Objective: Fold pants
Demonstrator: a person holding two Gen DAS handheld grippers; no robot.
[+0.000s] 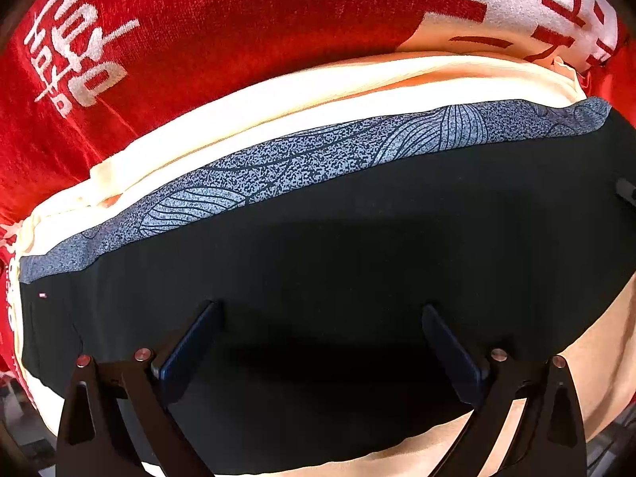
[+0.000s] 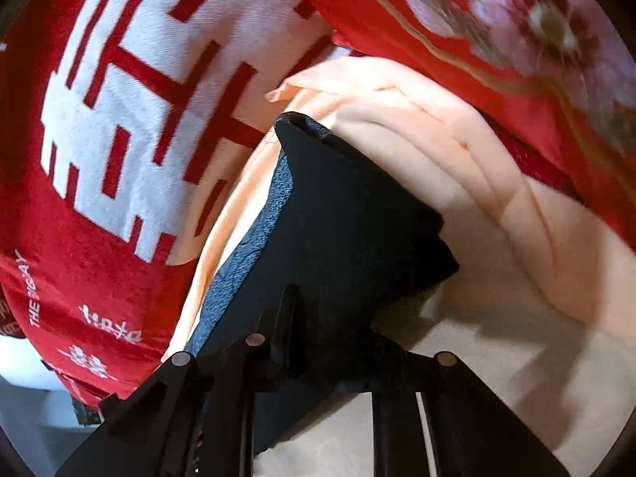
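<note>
My right claw (image 2: 318,342) is pinched nearly closed on a fold of the black pants (image 2: 349,214), lifting that end off the cream sheet (image 2: 497,206) so the cloth peaks and drapes away from me. My left claw (image 1: 322,342) points straight down with its jaws spread wide, nothing between them, over the flat black middle of the pants, which lie across the sheet with their grey patterned band (image 1: 318,151) toward its far edge. I judge the pinch thin: if I pull too quickly the fabric may slip out, or only the top layer may come and the fold land crooked. The red blanket with white lettering (image 1: 198,39) lies beyond the sheet's far edge, and a flowered red quilt (image 2: 516,20) crowds its far right corner, where the carried end could snag.
</note>
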